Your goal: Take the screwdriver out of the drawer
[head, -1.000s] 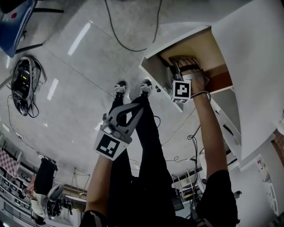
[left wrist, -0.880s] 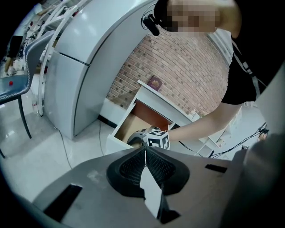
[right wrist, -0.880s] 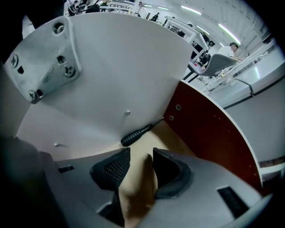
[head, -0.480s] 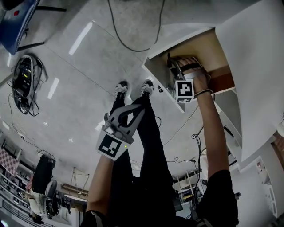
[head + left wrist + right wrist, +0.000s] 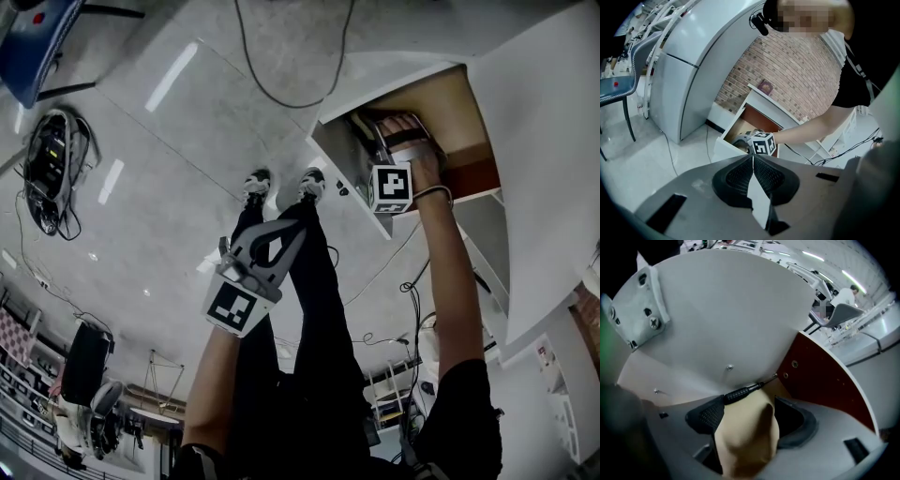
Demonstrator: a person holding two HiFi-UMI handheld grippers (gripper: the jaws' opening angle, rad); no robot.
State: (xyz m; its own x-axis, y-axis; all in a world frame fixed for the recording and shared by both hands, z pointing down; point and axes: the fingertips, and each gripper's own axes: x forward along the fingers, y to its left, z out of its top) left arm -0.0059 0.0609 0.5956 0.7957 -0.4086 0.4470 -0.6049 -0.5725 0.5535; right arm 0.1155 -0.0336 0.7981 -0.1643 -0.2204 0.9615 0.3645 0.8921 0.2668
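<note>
One relation worth logging, worked down from big to small. Found the drawer [image 5: 450, 103] pulled out from under the white counter [image 5: 553, 141], with its tan floor showing. Saw the right gripper [image 5: 750, 400] plunged steeply down inside it, with jaws opening at this moment and standing wide, pads pressing on nothing. Saw the left gripper [image 5: 753, 164] well apart from the drawer, held out over the room floor [image 5: 169, 169], with pads closed together and nothing between. Counted the right as by far the nearer, the left as no part of the reach. Located the screwdriver [image 5: 743, 392] on the drawer floor, hard against the foot of the white wall [image 5: 717, 324]. Read its long axis as crosswise to the right gripper's pointing line and along that wall: black knurled handle toward the left pad, thin metal shaft toward the red-brown side panel [image 5: 825, 380]. Placed it just beyond the pad tips, not yet between them, with the handle end near or touching the left pad's tip; could not settle which. Judged the coming move to need a short push toward the wall so both pads straddle the handle across its width, then a close. Flagged one risk: pads meeting the wall first and nudging the tool along it.
</note>
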